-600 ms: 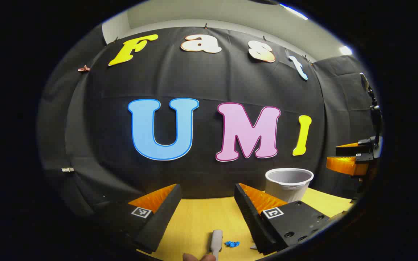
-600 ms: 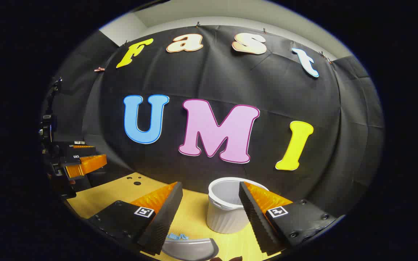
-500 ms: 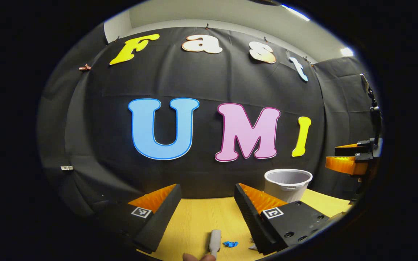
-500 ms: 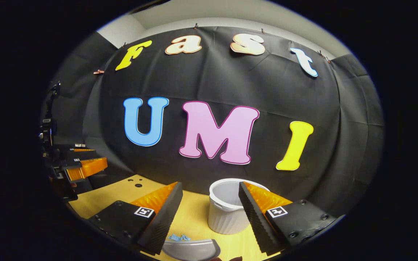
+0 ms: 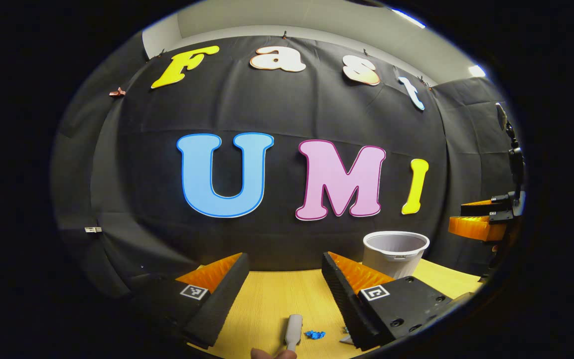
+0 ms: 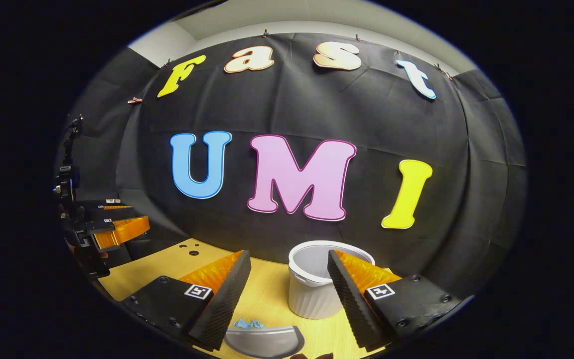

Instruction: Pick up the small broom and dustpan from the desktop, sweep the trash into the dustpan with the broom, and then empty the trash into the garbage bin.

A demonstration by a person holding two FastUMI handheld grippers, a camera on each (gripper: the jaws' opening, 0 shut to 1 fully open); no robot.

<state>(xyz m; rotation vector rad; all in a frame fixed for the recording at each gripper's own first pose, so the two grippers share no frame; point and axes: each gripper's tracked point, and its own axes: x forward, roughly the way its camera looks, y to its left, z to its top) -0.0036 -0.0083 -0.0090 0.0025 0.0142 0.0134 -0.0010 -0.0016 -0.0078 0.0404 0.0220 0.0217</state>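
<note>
My left gripper (image 5: 283, 279) is held level, its two fingers spread wide apart with nothing between them. My right gripper (image 6: 287, 279) is posed the same way, fingers wide apart and gripping nothing. Each gripper also appears at the far edge of the other's view, raised and level. A fingertip (image 5: 272, 353) peeks in at the bottom edge.

A staged recording booth inside a plain room, not a lived-in home: black cloth (image 5: 287, 109) hangs as a backdrop, pinned along its top edge with small clips, and above it run a bare pale wall (image 5: 317, 22) and ceiling lights. A light wooden desktop (image 6: 267, 299) with drilled holes near its far corner serves as the work surface, and a white ribbed bin (image 6: 312, 294) stands on it like a prop
</note>
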